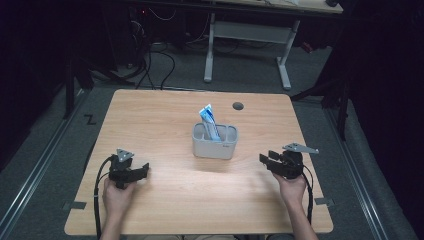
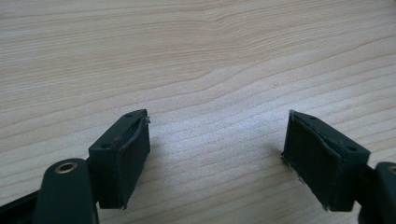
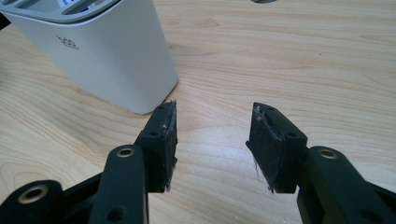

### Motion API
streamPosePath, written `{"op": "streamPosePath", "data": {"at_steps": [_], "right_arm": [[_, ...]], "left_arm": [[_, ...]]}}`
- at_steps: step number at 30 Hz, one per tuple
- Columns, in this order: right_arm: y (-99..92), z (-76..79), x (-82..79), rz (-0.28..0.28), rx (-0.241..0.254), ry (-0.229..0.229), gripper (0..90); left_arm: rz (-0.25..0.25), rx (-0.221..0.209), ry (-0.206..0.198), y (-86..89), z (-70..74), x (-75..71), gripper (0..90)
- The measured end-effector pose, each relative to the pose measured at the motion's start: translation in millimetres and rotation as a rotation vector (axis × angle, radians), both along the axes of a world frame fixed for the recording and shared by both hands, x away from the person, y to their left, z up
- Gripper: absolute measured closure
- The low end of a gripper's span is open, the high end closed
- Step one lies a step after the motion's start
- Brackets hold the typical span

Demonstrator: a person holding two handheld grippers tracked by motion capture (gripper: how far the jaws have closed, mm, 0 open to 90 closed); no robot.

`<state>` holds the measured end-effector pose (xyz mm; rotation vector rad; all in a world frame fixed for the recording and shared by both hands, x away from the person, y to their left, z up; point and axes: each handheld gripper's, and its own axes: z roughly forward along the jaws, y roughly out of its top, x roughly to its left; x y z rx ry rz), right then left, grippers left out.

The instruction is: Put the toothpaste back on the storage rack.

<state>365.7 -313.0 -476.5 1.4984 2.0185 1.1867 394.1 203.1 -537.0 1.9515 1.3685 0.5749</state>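
At the pale wooden table [image 1: 165, 210], I rest both hand-held tools low near its front edge, with the light grey plastic holder with compartments [image 1: 215, 142] standing at the centre and a blue-and-white tube [image 1: 210, 121] leaning upright in one of its pockets. The tube looks already stowed, so I judge the placing step done and the hands parked; any next move calls for a reach in toward twelve o'clock from either side, jaws kept wide enough to clear the holder's rim. My left gripper [image 1: 146, 169], at about eight o'clock from the holder, stands spread wide over bare wood and grasps nothing. My right gripper [image 1: 264, 158], at about four o'clock, is parted to a middling gap, released, its jaws empty and pointing toward the holder, near its wall but apart from it
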Motion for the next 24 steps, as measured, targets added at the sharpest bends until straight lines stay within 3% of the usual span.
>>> {"op": "streamPosePath", "data": {"at_steps": [9, 24], "right_arm": [[6.1, -15.8, 3.2, -0.021, -0.023, 0.002, 49.1], [21.2, -28.7, 10.1, 0.001, -0.081, -0.017, 45.9]], "left_arm": [[-0.001, -0.007, 0.001, 0.8, 0.1, 0.0, 23.2], [0.001, -0.008, 0.000, 0.5, 0.0, 0.0, 23.3]]}}
